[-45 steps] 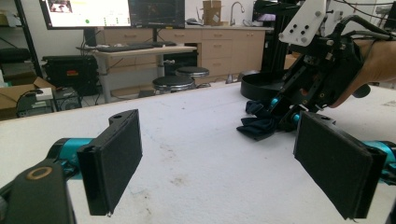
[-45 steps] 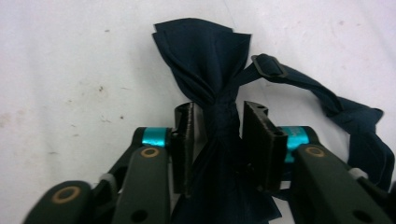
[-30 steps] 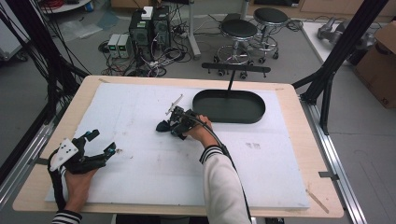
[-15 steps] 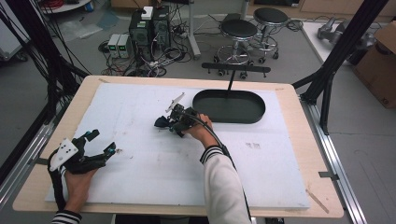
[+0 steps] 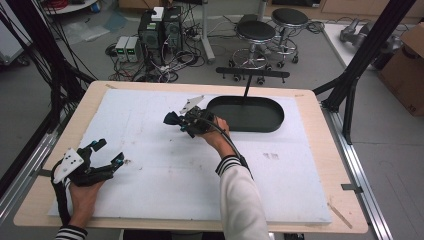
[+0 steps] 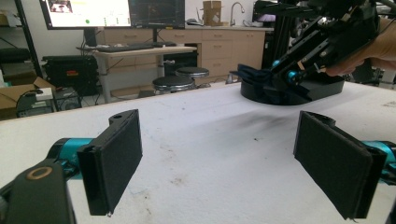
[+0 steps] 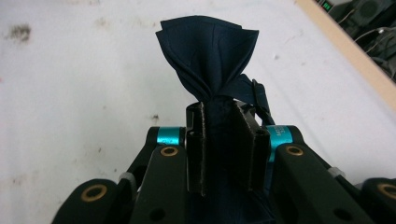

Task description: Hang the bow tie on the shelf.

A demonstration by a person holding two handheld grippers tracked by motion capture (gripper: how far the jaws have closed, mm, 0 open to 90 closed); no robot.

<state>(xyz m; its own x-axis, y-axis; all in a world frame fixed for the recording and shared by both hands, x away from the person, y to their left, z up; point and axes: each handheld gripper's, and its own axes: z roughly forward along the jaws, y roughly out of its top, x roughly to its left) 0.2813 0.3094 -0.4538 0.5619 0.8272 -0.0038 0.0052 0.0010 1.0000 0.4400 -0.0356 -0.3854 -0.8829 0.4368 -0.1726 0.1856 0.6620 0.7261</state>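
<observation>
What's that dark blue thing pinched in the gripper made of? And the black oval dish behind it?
The folded navy blue cloth looks like thin woven fabric, matte: it bunches into soft pleats where the right hand-held gripper pinches it. The black oval tray looks rigid with a smooth, dull finish, perhaps plastic or metal.

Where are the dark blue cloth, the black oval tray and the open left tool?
dark blue cloth [image 7: 208, 56]: right gripper view, fanned end.
black oval tray [image 5: 274, 109]: high view, right rim.
left tool [image 5: 111, 151]: high view, gap between tips.
</observation>
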